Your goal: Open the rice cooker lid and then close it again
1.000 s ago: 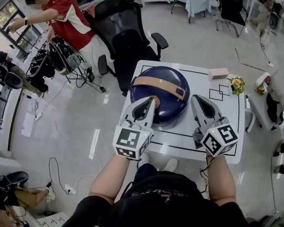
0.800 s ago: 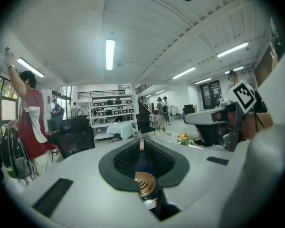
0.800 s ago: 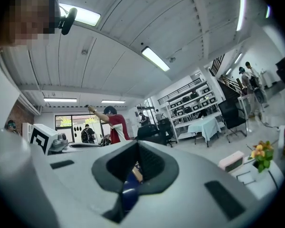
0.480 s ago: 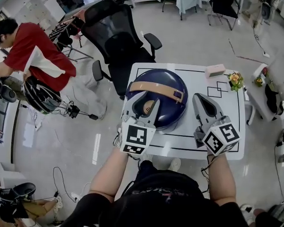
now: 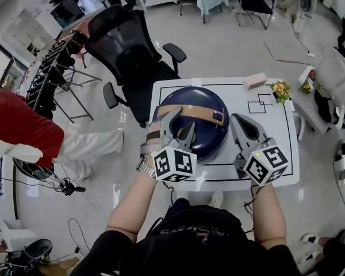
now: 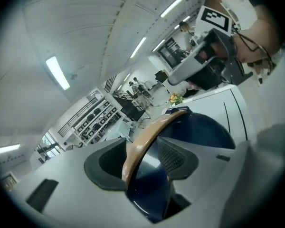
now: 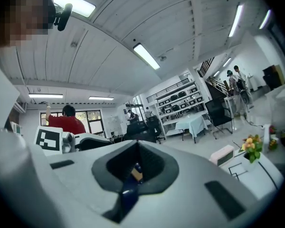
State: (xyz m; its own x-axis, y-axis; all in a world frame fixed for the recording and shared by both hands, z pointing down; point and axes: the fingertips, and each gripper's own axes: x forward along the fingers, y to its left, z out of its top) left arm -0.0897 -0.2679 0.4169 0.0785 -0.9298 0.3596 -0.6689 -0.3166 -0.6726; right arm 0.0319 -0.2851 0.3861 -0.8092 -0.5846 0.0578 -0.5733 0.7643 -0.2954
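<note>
**Position of the work.** The rice cooker (image 5: 196, 98), dark blue and domed, stands on the white table (image 5: 276, 160) at the centre of the head view. Its tan handle (image 5: 191, 112) lies across the top of the lid. The lid is down on the body, with no gap visible at the seam.

**Left gripper.** The left gripper (image 5: 181, 128) is at the lower-left edge of the lid. Its jaws have just been opening. One second ago they were together at the front of the lid; they now stand apart. The gripper has also rolled, so its marker cube faces up differently. In the left gripper view the handle runs up between the two pads (image 6: 178, 156), and neither pad presses on it. The handle is straddled, not clamped.

**Right gripper.** The right gripper (image 5: 241, 125) lies over the table just right of the cooker, in the same place as in the earlier views. Its jaws are together on nothing. Only a sliver of blue body shows past them in the right gripper view.

**Consequence for the task.** The left gripper has no hold on the cooker. The open jaws around the handle probably mark either a release or the setup for a fresh grip. The wide-angle view does not settle which. The lid cannot be lifted until the jaws close on the handle.
</note>
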